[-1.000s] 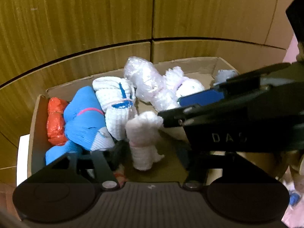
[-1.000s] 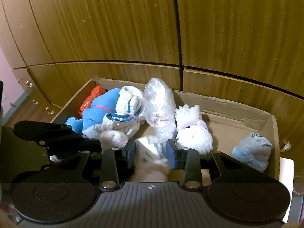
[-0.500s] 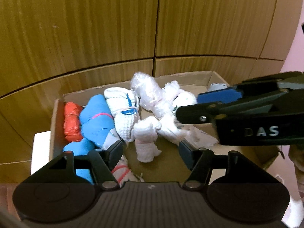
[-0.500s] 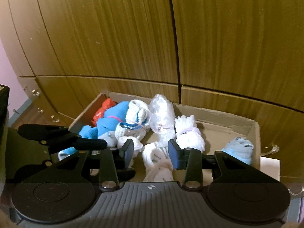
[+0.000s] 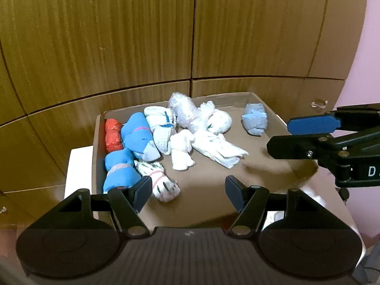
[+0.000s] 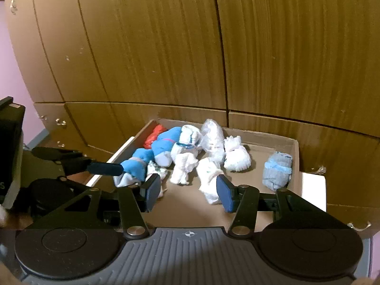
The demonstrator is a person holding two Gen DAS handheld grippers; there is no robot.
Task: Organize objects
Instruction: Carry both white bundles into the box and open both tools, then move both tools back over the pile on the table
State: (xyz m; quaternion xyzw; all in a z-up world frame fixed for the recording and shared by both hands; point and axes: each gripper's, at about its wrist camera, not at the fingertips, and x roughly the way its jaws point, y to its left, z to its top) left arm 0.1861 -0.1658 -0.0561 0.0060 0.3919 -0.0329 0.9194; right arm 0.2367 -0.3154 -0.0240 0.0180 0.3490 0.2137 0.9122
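Note:
An open cardboard box (image 5: 213, 182) holds several rolled sock bundles: an orange one (image 5: 113, 134), two blue ones (image 5: 137, 137), a white one with blue stripes (image 5: 161, 128), a plastic-wrapped one (image 5: 184, 111) and a grey-blue one (image 5: 255, 120) alone at the right. A loose white sock (image 5: 218, 148) lies in the middle of the box floor. My left gripper (image 5: 187, 190) hovers above the near edge, its jaws opening with nothing between them. My right gripper (image 6: 188, 191) also hangs above the box, its jaws opening and empty. The white sock (image 6: 209, 178) lies below it.
Wooden cupboard doors (image 5: 142, 35) stand right behind the box. A white board (image 5: 78, 166) sticks out under the box at both ends. A pink wall (image 5: 365, 47) is at the far right, and small metal handles (image 6: 60, 121) are on the drawers at the left.
Both grippers have pulled back and up from the box, with their jaws wider. The right gripper has let go of the white sock, which now lies on the box floor.

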